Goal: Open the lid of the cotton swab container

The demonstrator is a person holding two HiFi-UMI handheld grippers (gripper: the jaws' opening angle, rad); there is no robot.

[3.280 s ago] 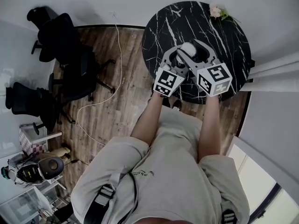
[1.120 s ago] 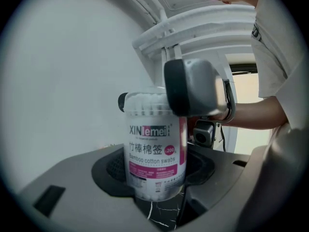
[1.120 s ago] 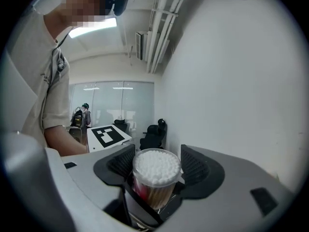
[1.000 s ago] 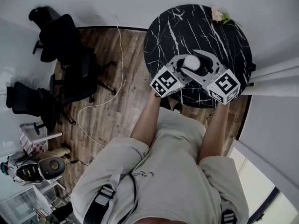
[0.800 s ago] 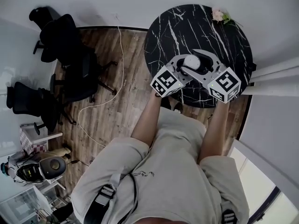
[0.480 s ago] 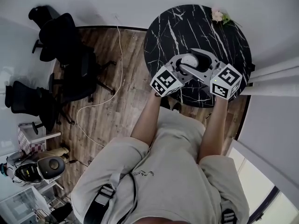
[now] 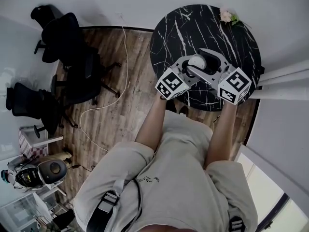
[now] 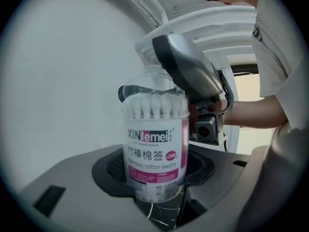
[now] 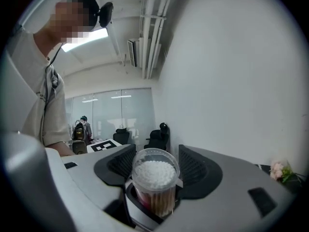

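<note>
A clear cotton swab container [image 7: 196, 61] with a pink and white label [image 8: 155, 149] is held upright just above the black marble table [image 7: 193, 23]. My left gripper [image 8: 155, 178] is shut on its body, pads against both sides. From the opposite side, my right gripper [image 9: 155, 170] is shut on the clear lid [image 9: 155, 154], through which the white swab tips show. In the left gripper view one of its grey fingers [image 8: 190, 74] covers part of the lid [image 8: 153, 83]. In the head view the left gripper [image 7: 189, 63] and right gripper [image 7: 201, 65] meet at the container.
Small pink flowers [image 7: 226, 15] lie at the table's far edge. Black office chairs [image 7: 67, 47] and a white cable [image 7: 120, 66] are on the wooden floor to the left. White walls stand close behind the table, and curtains hang to its right.
The right gripper's marker cube has rolled a little while staying at the container's top. Since the earliest frame it has also swung out to the right. The left gripper has kept still.
</note>
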